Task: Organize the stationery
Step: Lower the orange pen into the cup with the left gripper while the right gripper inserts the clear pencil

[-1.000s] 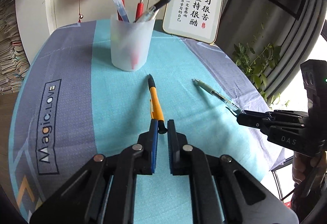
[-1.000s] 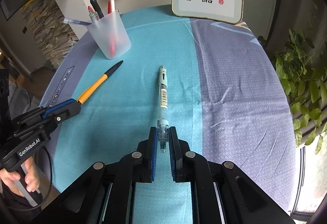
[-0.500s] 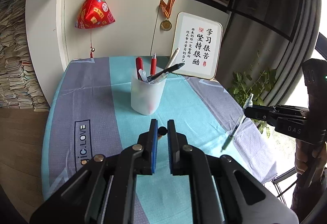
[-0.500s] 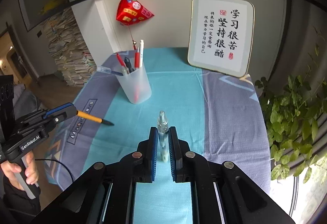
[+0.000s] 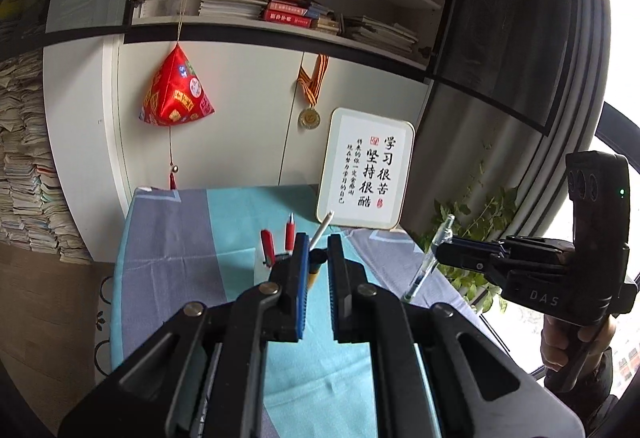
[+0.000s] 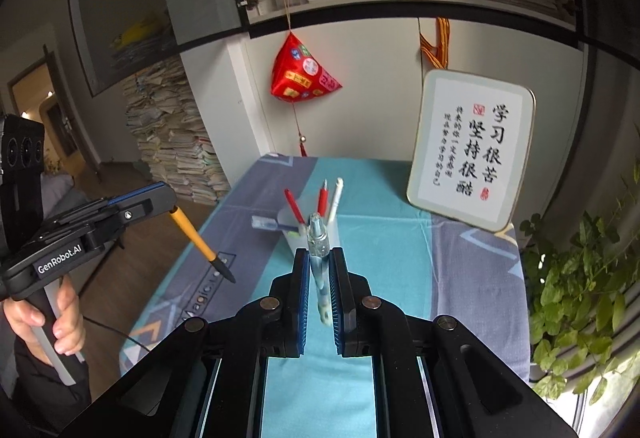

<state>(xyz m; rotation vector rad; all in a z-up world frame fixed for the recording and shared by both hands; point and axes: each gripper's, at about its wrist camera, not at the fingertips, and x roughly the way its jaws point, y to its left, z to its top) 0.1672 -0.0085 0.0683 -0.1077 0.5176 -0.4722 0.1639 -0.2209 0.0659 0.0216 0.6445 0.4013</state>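
My left gripper point(image 5: 318, 254) is shut on the orange pen point(image 5: 315, 267), seen end-on between its pads; in the right wrist view the left gripper point(image 6: 166, 198) holds the orange pen point(image 6: 196, 238) high above the table, black tip pointing down. My right gripper point(image 6: 319, 266) is shut on the clear pen point(image 6: 319, 250), held upright; in the left wrist view the right gripper point(image 5: 442, 250) holds this clear pen point(image 5: 430, 258) at the right. The translucent pen cup point(image 6: 334, 234) with several pens stands on the table behind both grippers, mostly hidden.
A framed calligraphy board point(image 6: 474, 154) leans at the table's back right. A red ornament point(image 6: 302, 74) hangs on the wall behind. The teal and grey tablecloth point(image 6: 380, 238) covers the table. A leafy plant point(image 6: 572, 278) stands off the right edge.
Both grippers have lifted their pens off the table and risen, tilting up so the shelves show. The orange pen now hangs tip-down; the clear pen stands upright.
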